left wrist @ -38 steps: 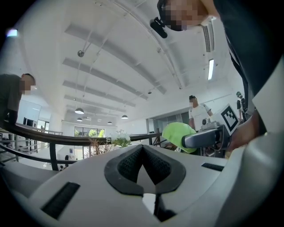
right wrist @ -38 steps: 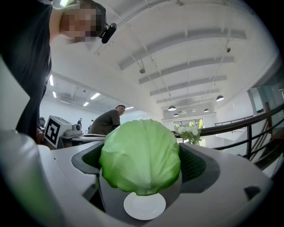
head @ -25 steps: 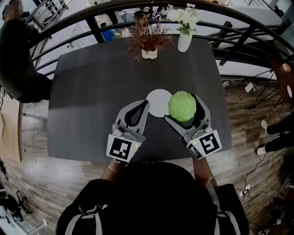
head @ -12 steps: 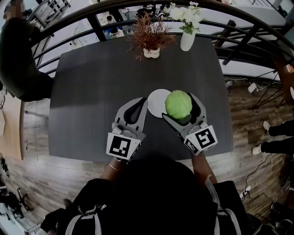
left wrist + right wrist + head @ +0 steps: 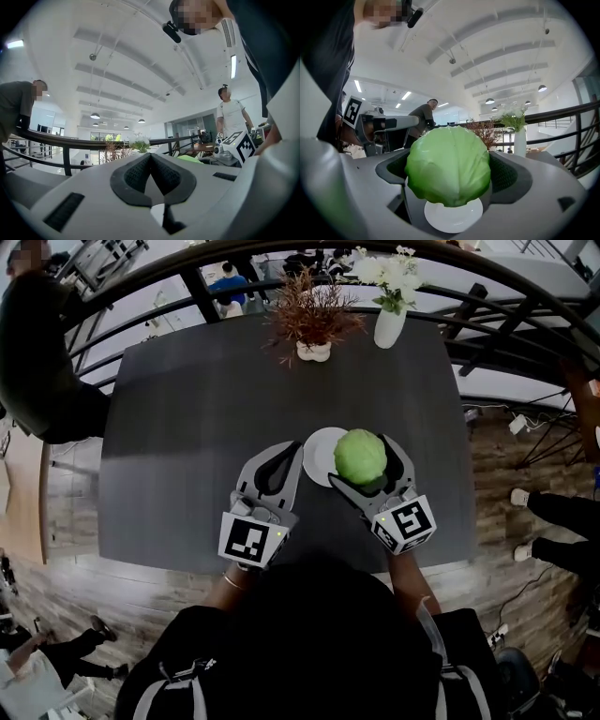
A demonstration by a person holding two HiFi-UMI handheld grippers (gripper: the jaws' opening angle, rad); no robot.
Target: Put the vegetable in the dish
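Dark bench bears the white dish. Right gripper, just right of the dish, has its fingers clamped on the green cabbage, held over the dish's right edge. Left gripper, just left of the dish, fingers closed, empty

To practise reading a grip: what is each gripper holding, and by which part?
The right gripper holds the green cabbage by its two opposite sides, one jaw against each, over the white dish. The left gripper is shut and empty.
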